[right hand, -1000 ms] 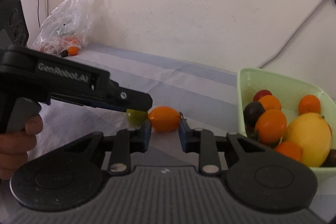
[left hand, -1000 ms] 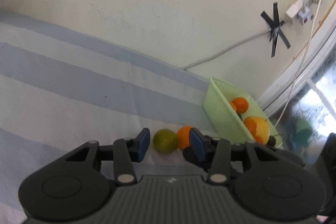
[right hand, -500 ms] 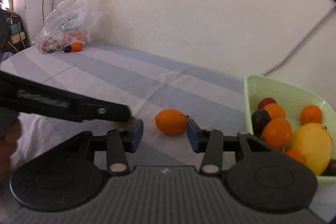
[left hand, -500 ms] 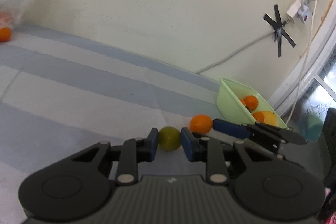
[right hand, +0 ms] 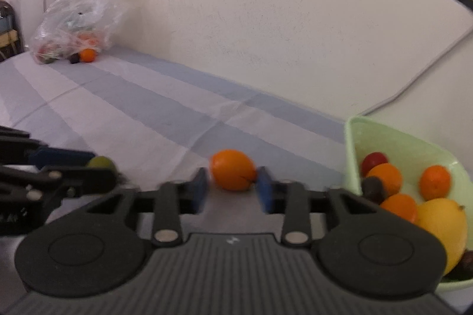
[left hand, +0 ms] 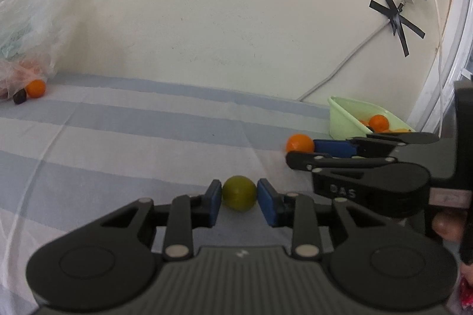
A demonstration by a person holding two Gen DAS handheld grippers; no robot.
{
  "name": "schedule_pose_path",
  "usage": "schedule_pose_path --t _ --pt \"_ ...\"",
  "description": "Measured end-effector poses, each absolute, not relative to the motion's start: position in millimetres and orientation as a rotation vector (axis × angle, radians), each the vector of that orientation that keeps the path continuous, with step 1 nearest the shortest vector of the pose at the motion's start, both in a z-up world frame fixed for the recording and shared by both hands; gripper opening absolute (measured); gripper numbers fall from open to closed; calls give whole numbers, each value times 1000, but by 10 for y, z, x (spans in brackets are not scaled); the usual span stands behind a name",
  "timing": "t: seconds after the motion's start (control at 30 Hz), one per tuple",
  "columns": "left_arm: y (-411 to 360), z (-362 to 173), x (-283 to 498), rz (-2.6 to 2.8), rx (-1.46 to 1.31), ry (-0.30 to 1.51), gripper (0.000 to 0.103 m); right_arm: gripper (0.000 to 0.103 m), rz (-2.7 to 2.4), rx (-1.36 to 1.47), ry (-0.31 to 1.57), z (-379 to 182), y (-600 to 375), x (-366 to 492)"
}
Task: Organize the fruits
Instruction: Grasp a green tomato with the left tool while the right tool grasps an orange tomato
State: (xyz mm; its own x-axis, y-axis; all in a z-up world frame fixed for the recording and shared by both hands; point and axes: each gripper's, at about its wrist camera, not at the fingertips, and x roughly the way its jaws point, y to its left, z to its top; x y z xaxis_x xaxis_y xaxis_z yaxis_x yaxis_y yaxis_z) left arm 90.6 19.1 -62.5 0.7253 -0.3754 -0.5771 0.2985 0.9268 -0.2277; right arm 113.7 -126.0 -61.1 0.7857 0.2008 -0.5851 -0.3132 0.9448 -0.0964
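A small green fruit lies on the striped cloth between the blue pads of my left gripper, which touch both its sides. It also shows in the right wrist view. An orange fruit lies on the cloth between the pads of my right gripper, which is open around it with gaps on both sides. The same orange shows in the left wrist view. A pale green basket at the right holds several oranges, a yellow lemon and dark fruits.
A clear plastic bag with more fruit sits at the far left against the wall, with an orange and a dark fruit beside it. A grey cable runs along the wall behind the basket.
My left gripper has closed its pads onto the green fruit. My right gripper has opened wider and now frames the orange. Both views have swung left, showing the plastic bag.
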Motion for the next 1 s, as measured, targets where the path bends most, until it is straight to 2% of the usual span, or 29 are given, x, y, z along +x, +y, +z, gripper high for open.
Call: schedule_pose_path --t 0.2,0.5,0.87,0.93,1.0 --pt "229 -626 882 -392 -144 650 26 35 325 -164 520 -462 -1456 686" --pt "-117 -606 546 -605 -86 688 26 36 343 -109 543 -480 -1929 -57" --pt "-364 -612 222 -635 -10 683 31 36 280 -86 566 -558 -2084 -298" --pt "-404 -615 198 -619 1 683 34 40 280 -79 576 -571 -2085 -283" --pt "-428 -611 170 -608 18 676 35 49 277 -69 573 -563 -2091 -287"
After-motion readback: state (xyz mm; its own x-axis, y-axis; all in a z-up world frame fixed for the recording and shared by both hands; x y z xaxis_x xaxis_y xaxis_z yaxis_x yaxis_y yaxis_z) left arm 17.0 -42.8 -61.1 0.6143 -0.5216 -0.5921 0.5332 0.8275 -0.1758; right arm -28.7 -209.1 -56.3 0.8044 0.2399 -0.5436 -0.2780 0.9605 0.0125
